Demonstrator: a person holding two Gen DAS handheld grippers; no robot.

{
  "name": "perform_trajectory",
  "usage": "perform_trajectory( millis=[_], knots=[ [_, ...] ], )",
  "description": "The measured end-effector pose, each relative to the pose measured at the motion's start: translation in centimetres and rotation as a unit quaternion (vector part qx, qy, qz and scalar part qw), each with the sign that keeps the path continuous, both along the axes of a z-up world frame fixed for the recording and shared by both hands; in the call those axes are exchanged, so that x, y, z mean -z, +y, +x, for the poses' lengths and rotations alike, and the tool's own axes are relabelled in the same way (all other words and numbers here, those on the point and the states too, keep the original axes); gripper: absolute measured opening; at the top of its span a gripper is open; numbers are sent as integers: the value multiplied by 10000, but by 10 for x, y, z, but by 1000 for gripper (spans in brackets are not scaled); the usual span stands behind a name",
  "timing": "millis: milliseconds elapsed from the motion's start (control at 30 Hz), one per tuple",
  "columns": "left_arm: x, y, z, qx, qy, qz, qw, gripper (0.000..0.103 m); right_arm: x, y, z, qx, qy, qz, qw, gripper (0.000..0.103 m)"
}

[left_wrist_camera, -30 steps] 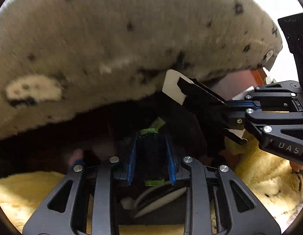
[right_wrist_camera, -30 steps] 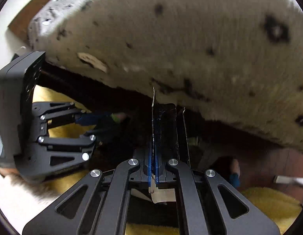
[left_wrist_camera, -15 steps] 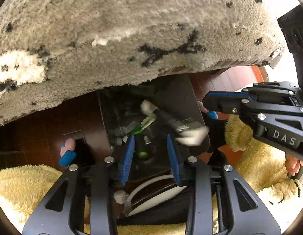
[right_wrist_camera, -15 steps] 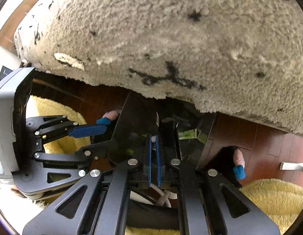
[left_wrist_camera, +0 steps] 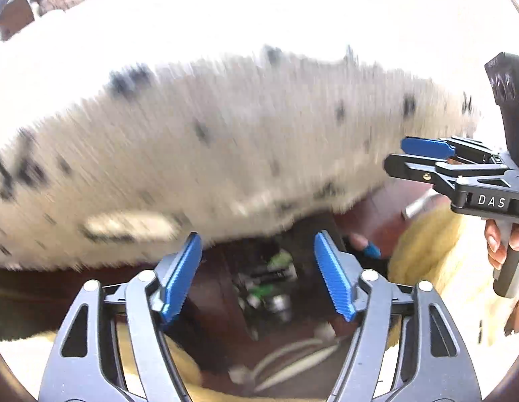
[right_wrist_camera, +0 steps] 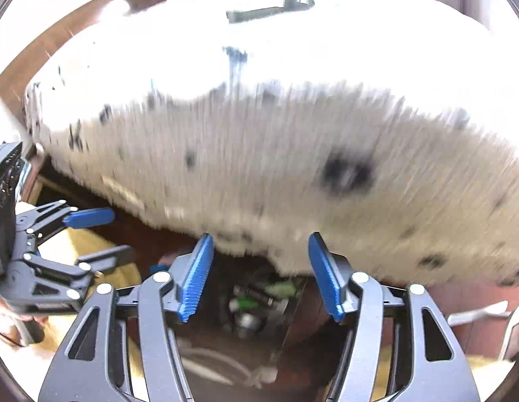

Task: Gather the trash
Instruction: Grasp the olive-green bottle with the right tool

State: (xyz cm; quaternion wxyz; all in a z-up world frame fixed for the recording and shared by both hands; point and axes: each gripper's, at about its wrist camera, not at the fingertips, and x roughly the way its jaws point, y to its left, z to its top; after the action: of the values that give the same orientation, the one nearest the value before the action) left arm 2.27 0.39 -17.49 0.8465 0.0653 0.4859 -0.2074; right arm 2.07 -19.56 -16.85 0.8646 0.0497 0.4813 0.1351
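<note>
My left gripper [left_wrist_camera: 256,244] hangs over a dark trash container [left_wrist_camera: 303,231]; its jaws are opening and nothing is between them. Green and white trash [left_wrist_camera: 266,288] lies inside the container. My right gripper [right_wrist_camera: 259,244] is above the same container [right_wrist_camera: 303,305], its jaws also opening, with nothing between the blue pads. The trash [right_wrist_camera: 249,301] shows below it. Each view shows the other gripper from the side: the right one [left_wrist_camera: 398,157] and the left one [right_wrist_camera: 115,234], both empty. The picture is blurred.
A cream rug with black spots [left_wrist_camera: 225,154] fills the upper half of both views [right_wrist_camera: 293,167]. Yellow fluffy fabric [left_wrist_camera: 423,244] lies beside the container on the dark wooden floor. A hand [left_wrist_camera: 494,238] holds the right gripper's handle. White cords [left_wrist_camera: 293,351] lie near the bottom.
Both grippers let go of what they held, the left a dark piece with green ends, the right a thin flat scrap. Both rose from the container and their jaws spread wide.
</note>
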Motion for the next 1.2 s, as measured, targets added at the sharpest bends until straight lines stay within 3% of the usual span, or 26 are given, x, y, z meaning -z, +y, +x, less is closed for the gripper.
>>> perform_trajectory(
  millis=[67,233,533,667,900,1067,1200],
  knots=[
    [-21,4,7,-69,-307,35,9995,76,-21,-7,7,98,-336,-65,9994,78],
    [-55,13,38,-224,-754,166,9968,84,-65,-22,37,355,-940,-376,9942,89],
    [-99,-9,105,-339,-1278,61,9912,90,-108,-37,131,780,-1295,-752,9856,89],
    [-95,-31,142,-272,-1276,-1,9914,90,-105,-33,173,892,-1304,-836,9839,89],
    [-75,-58,186,-141,-1197,-94,9927,90,-97,-16,233,860,-1127,-562,9883,89],
    [-62,-58,201,-199,-927,-380,9948,90,-84,12,265,608,-995,-715,9906,89],
    [-60,-54,202,-199,-942,-386,9946,90,-71,25,288,541,-854,-936,9905,86]
  ],
)
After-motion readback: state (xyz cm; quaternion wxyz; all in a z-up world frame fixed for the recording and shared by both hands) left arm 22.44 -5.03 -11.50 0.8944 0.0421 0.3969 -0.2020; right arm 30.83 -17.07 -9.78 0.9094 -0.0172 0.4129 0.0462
